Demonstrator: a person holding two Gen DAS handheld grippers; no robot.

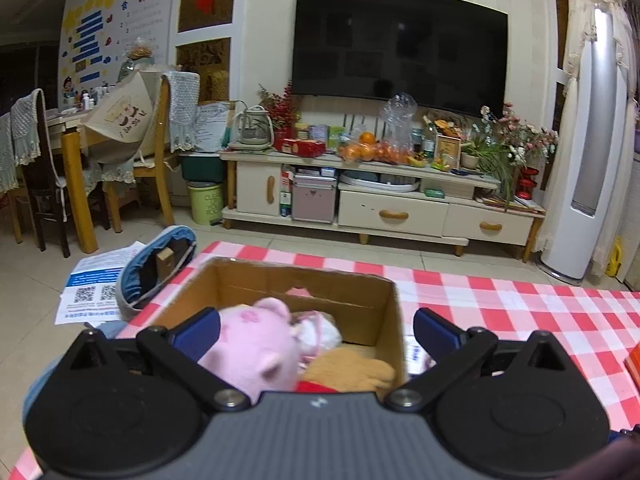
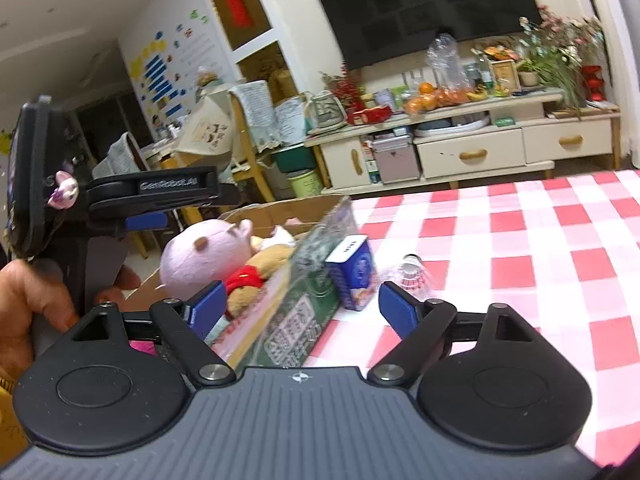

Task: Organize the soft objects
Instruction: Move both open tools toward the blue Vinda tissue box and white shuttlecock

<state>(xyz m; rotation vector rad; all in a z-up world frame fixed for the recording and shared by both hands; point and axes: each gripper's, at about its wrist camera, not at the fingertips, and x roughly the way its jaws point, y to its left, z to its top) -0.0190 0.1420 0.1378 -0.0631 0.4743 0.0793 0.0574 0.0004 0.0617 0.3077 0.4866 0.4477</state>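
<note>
**Checked table, what's sitting on it**

Red-and-white checked tablecloth (image 2: 520, 240) over the table. Resting on it – open cardboard box (image 1: 384, 312) near the left edge, small blue carton (image 2: 354, 276) just beside the box, then a clear bottle (image 2: 412, 276) lying close by.

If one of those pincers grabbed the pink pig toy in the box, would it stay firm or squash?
The pink pig toy looks like stuffed plush, so it would probably squash between the pads and spring back. It seems light for its bulk. Its fuzzy fabric should grip well rather than slip, though the rounded head, resting on the brown teddy, might bulge sideways out of a shallow pinch.
</note>
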